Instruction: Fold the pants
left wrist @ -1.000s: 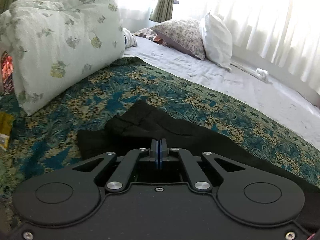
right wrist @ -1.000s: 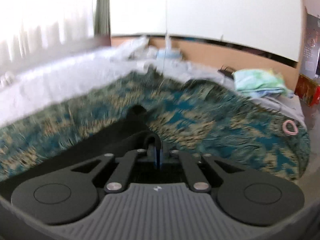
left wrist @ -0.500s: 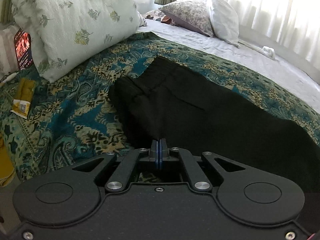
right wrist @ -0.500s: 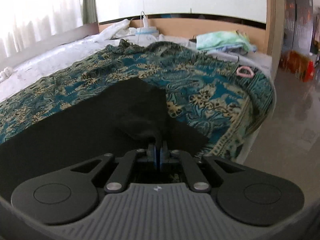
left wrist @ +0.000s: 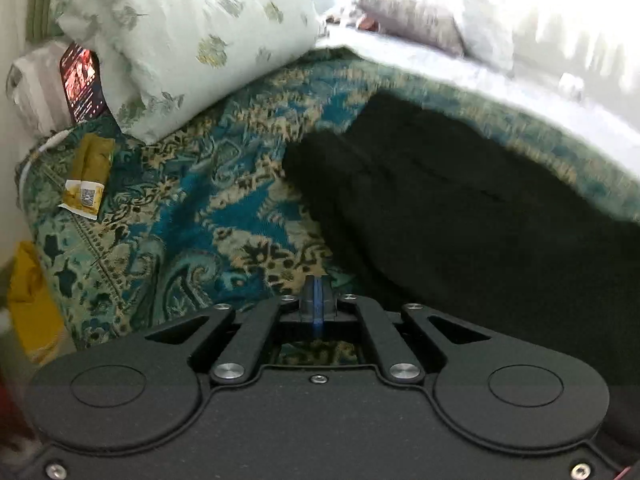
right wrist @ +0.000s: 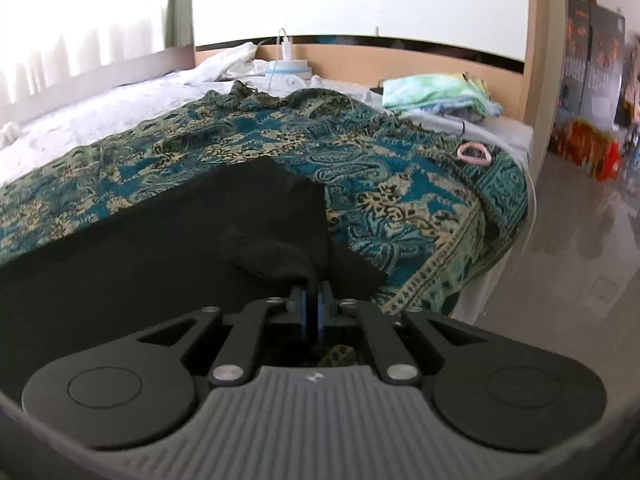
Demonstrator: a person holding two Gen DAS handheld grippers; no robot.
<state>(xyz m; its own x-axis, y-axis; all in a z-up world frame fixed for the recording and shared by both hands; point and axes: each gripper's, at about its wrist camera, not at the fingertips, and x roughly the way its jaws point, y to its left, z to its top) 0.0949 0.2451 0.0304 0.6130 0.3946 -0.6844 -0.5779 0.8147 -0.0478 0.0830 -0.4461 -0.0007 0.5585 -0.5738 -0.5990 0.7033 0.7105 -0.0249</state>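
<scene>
While the bed (right wrist: 100,120) carries a teal paisley bedspread (left wrist: 192,216) across its near edge, the black pants (left wrist: 460,216) lie flat on that spread, stretched along the edge. A large floral pillow (left wrist: 184,36) sits toward the head end, apart from the pants. The right gripper (right wrist: 313,304) is clenched on a raised fold of the pants near one end. The left gripper (left wrist: 316,300) is clenched with nothing between its blue pads, just beside the pants' edge. A yellow packet (left wrist: 88,176) lies near the bedspread's corner.

Black pants (left wrist: 460,216) now spread flat — left gripper (left wrist: 316,296) drawn clear.
</scene>
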